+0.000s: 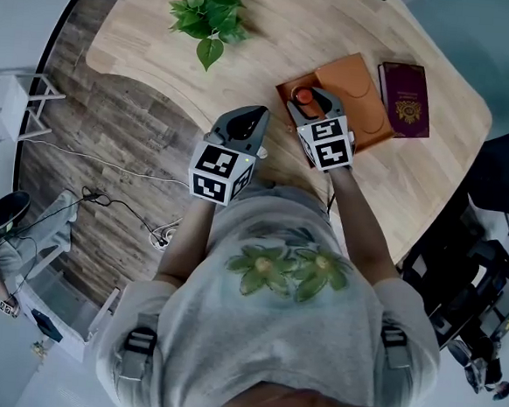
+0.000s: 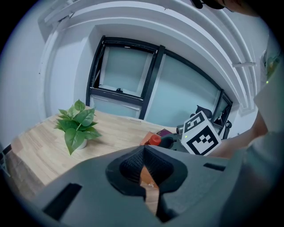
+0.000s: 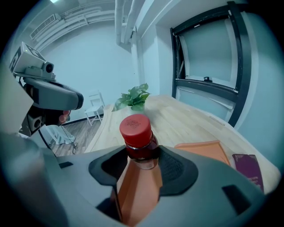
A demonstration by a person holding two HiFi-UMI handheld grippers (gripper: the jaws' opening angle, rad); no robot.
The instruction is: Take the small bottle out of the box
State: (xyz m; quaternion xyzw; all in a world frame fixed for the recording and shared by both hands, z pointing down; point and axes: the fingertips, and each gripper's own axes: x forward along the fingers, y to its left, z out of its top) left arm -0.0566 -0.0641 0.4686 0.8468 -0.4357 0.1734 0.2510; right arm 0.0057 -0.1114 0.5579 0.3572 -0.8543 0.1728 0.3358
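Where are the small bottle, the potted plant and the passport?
small bottle (image 3: 135, 126): right gripper view, on its red cap.
potted plant (image 1: 208, 15): head view, on its green leaves.
passport (image 1: 404, 98): head view, on its maroon cover.

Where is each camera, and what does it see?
Head view: on the person's head, looking down at the table, left gripper, right gripper, forearms, shirt.
Left gripper view: rides the left gripper, facing over shut jaws toward plant and right gripper.
Right gripper view: rides the right gripper, jaws shut on the small bottle, box beyond.
Shared: all three show the plant.
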